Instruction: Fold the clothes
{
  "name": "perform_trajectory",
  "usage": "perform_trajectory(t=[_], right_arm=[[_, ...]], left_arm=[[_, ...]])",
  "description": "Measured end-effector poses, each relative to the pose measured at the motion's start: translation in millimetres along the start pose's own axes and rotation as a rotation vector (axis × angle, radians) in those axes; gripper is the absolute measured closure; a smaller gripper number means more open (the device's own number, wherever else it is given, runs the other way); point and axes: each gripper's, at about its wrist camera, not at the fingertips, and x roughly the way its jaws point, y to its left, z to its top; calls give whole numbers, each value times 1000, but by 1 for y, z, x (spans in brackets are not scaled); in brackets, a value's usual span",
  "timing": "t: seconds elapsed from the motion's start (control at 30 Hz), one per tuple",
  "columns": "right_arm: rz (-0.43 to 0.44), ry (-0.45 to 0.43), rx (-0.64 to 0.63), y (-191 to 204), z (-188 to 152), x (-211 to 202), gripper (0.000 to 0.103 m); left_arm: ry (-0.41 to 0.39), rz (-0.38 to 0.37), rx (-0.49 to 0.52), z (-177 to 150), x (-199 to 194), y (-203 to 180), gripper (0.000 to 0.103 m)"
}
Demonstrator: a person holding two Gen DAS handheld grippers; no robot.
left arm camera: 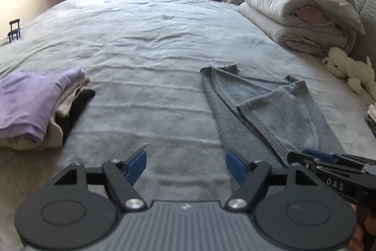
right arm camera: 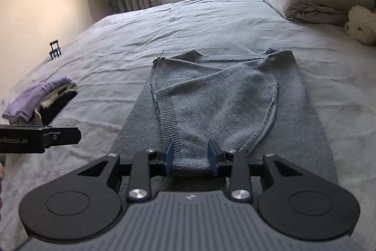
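Note:
A grey knit sweater (right arm camera: 223, 91) lies on the bed with both sleeves folded across its body, collar toward the far side. My right gripper (right arm camera: 190, 145) is at its near edge, and a bunched fold of the knit fills the narrow gap between the blue pads. In the left wrist view the sweater (left arm camera: 270, 109) lies to the right, with the right gripper (left arm camera: 329, 164) over its near corner. My left gripper (left arm camera: 186, 154) hovers over bare sheet left of the sweater, jaws wide open with nothing between them. Its fingers (right arm camera: 58, 135) reach in from the left edge of the right wrist view.
A stack of folded clothes (left arm camera: 28, 105), lilac on top, sits at the left of the bed. Folded duvets (left arm camera: 293, 6) and a white plush toy (left arm camera: 345, 67) are at the right by the headboard. A small black clip (left arm camera: 14, 31) rests near the far left edge.

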Motion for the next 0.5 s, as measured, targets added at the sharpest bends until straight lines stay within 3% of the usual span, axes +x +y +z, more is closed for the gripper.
perform_trajectory(t=[0.5], right_arm=[[-25,-21,62,-23,-16,-65,66]], left_arm=[[-29,-14,91,-14,-17,-29,25]])
